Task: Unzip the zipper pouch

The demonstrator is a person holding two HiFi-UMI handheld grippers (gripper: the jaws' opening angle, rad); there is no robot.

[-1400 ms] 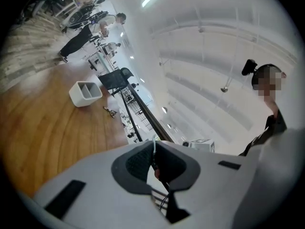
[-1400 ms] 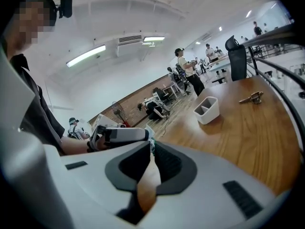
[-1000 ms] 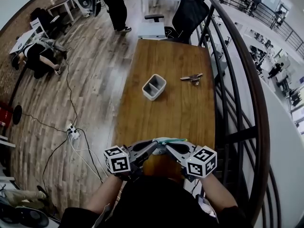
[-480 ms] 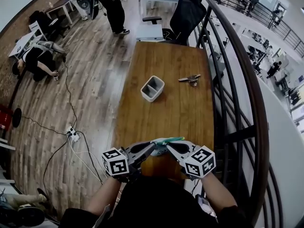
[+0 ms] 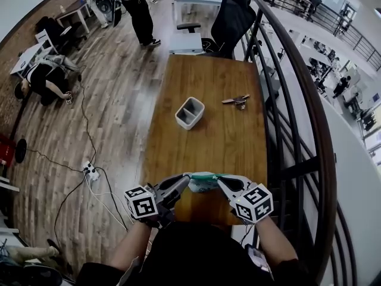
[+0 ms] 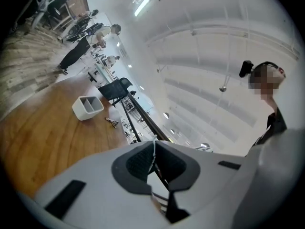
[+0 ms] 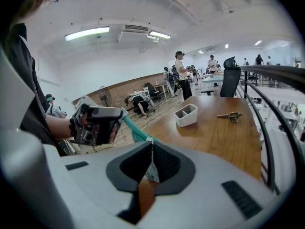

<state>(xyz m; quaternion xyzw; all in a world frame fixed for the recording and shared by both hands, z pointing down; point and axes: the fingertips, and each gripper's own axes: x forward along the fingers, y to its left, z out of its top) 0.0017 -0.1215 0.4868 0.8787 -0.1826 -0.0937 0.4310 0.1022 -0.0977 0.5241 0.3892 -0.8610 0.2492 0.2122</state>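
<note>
Teal fabric zipper pouch [image 5: 205, 182] gripped by left claw [image 5: 188, 178] and right claw [image 5: 221, 181] (each clamped on an end). Mid-unzip, seemingly; steady outward pull next.

The left gripper [image 6: 153, 155] fingers [image 6: 138, 164] clamp the thin zipper pouch [image 6: 154, 146] edge.

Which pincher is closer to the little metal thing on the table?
Right. The metal thing lies ahead of the right gripper, slightly to its right; the left gripper sits farther left.

Pouch [image 5: 205, 182] between left gripper [image 5: 186, 180] and right gripper [image 5: 221, 182], bin [image 5: 190, 112] beyond, keys [image 5: 237, 100] rightward
</note>
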